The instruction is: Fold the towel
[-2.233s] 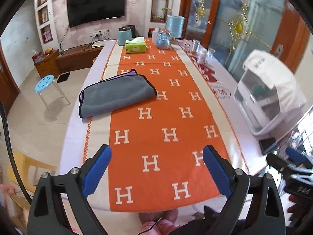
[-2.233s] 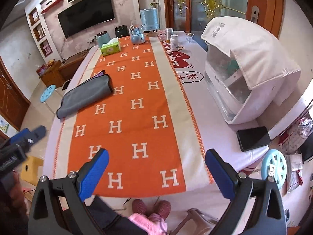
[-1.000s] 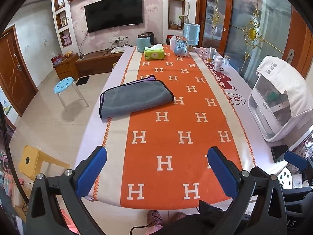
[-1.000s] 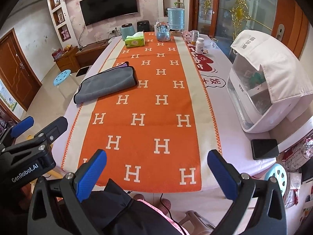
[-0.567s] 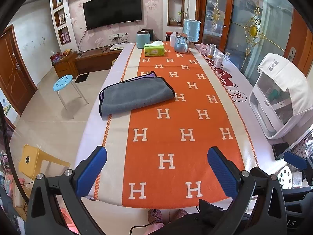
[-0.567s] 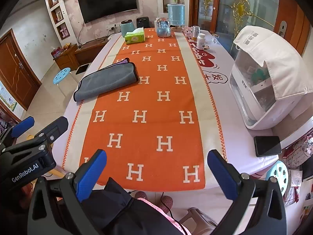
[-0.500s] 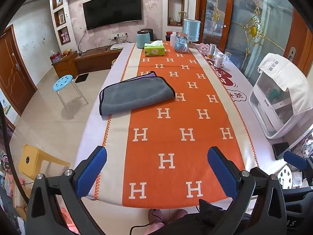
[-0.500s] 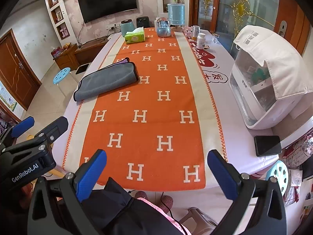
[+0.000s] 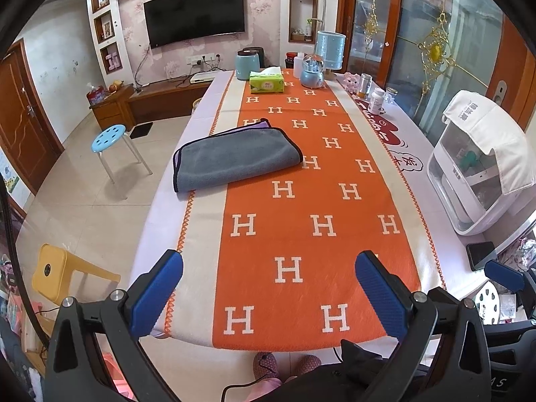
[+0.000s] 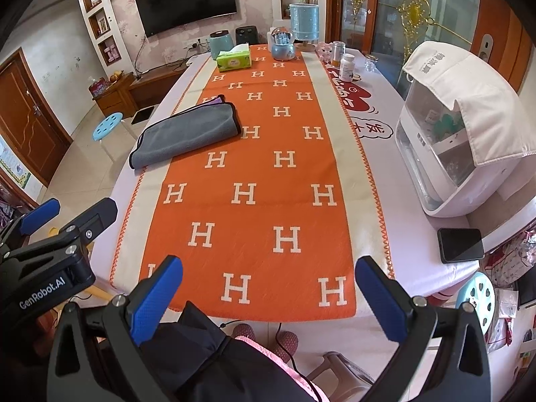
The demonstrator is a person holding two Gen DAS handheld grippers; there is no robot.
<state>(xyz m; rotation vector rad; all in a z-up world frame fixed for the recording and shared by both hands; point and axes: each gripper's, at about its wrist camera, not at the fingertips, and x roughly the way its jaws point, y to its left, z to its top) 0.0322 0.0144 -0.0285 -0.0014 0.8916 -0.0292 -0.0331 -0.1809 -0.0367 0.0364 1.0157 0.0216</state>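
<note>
Currently the grey towel (image 9: 234,159) lies folded on the left side of the long table (image 9: 412,154), partly on the orange H-patterned runner (image 9: 301,227) and partly on the pale cloth beside it, with a purple edge showing at its far side. Both grippers are held well back from it, above the near end of the table. The left gripper (image 9: 268,288) has its blue fingers (image 9: 157,288) spread wide and grasps nothing. The right gripper (image 10: 268,288) is likewise released, its fingers (image 10: 378,298) wide apart and empty. Farther along the runner stands a green tissue box (image 9: 266,82). On the table's right edge sit a white appliance (image 10: 445,147) draped with a white cloth, and a black phone (image 10: 460,244) just beside it.
</note>
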